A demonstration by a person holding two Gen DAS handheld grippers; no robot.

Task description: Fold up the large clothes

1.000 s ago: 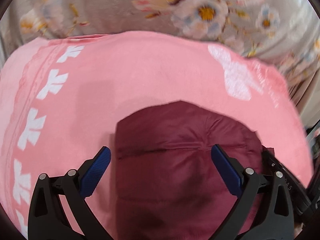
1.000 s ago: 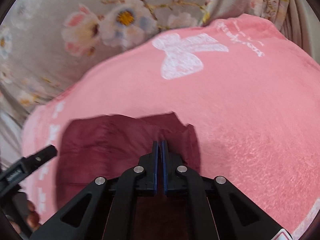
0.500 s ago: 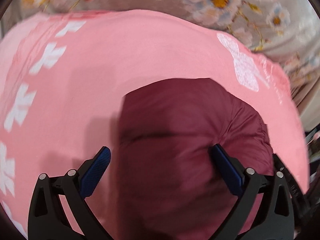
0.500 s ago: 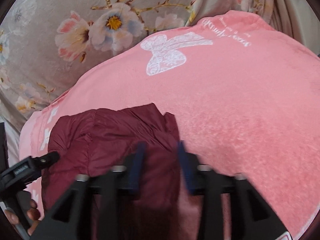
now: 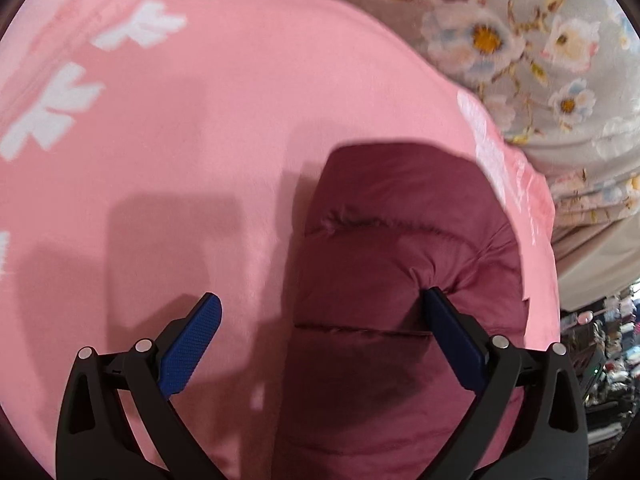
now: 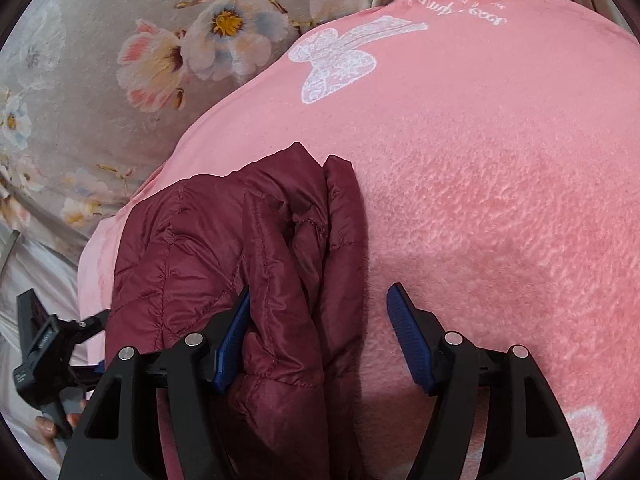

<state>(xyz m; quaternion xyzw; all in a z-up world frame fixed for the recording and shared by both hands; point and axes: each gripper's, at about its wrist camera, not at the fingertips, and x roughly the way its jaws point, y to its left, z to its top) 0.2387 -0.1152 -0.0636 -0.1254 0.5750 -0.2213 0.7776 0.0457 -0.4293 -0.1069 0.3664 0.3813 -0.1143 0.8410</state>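
Note:
A maroon quilted puffer jacket (image 5: 400, 264) lies folded into a thick bundle on a pink blanket (image 5: 200, 140). My left gripper (image 5: 320, 312) is open just above the bundle's left edge, with its right pad touching the fabric. In the right wrist view the jacket (image 6: 224, 248) sits at lower left. My right gripper (image 6: 318, 308) is open over the bundle's right edge; the fabric lies loose between the jaws. The left gripper's body (image 6: 44, 344) shows at the far left of that view.
The pink blanket (image 6: 480, 180) has white butterfly prints and covers a bed with a grey floral sheet (image 6: 100, 60). The sheet (image 5: 560, 60) shows at upper right in the left wrist view. The bed's edge and a cluttered room (image 5: 600, 340) lie at right.
My right gripper has opened and let go of the jacket's edge. The left gripper has shifted left, so the bundle now sits to the right in its view.

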